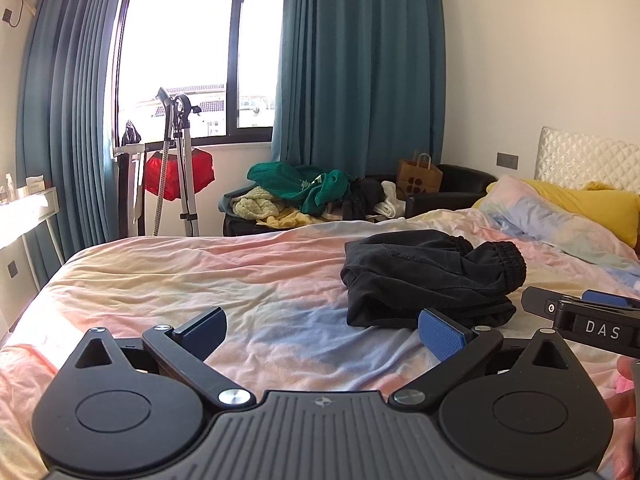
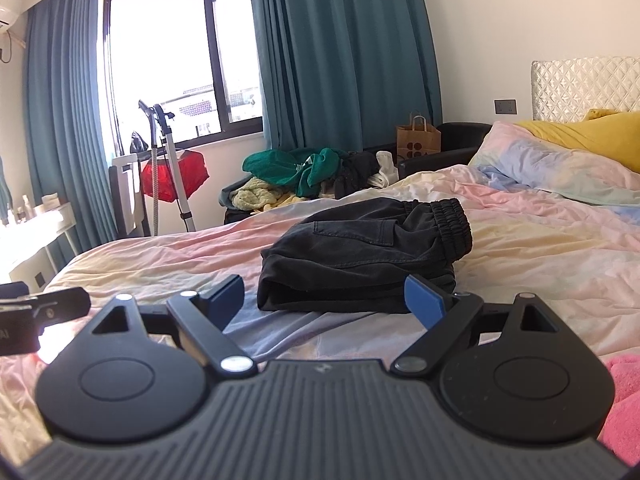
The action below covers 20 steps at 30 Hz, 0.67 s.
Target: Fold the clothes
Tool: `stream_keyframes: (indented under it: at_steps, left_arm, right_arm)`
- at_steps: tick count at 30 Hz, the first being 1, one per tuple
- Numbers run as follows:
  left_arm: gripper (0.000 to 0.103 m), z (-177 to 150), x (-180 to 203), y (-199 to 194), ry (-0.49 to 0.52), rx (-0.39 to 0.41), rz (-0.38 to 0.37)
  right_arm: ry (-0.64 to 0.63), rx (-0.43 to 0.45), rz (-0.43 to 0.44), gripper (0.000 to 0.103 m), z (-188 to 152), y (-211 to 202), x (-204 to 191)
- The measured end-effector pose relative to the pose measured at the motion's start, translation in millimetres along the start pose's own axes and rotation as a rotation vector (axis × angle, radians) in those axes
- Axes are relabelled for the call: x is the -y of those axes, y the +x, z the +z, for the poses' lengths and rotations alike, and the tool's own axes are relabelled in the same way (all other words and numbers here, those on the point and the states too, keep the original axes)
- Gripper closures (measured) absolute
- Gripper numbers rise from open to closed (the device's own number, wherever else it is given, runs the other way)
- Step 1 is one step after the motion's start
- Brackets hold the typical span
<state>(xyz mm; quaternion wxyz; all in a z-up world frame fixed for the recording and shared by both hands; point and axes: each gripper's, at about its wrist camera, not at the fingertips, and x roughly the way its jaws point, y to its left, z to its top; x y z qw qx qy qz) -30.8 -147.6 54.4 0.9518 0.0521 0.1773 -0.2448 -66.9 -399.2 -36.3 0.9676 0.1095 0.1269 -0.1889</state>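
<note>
Black folded trousers [image 1: 432,276] lie on the pastel tie-dye bedsheet [image 1: 240,280] in the left wrist view, ahead and to the right, their elastic waistband turned toward the pillows [image 1: 568,220] at the quilted headboard [image 1: 588,160]. The left gripper [image 1: 320,332] hangs low over the sheet with its blue-padded fingers [image 1: 440,334] spread wide and nothing between them; the right-hand pad sits just in front of the near edge of the trousers, though whether it touches the cloth cannot be told. At the right edge the right gripper [image 1: 592,316] comes into sight beside the trousers, marked DAS. Beyond the bed stand teal curtains [image 1: 360,64], a window [image 1: 180,52], a garment steamer [image 1: 180,160] and a heap of green and yellow clothes [image 1: 296,192] next to a brown paper bag [image 1: 420,176]. From the right wrist view the trousers [image 2: 360,256] are straight ahead, a neat stack with the waistband to the right. The right gripper [image 2: 326,300] is also wide apart and empty, its pads [image 2: 424,304] flanking the near edge of the stack from just in front. The left gripper [image 2: 40,312] shows at the left edge over the sheet, and a pink fluffy cloth [image 2: 624,400] lies at the lower right.
</note>
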Motion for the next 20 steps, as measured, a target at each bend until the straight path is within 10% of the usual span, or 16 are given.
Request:
stream_keyframes:
  at_steps: [20]
  left_arm:
    - [0.000,-0.9,-5.0,-1.3,0.004,0.002,0.004]
  right_arm:
    - [-0.025,-0.003,-0.006,0.014,-1.5,-0.1,-5.5]
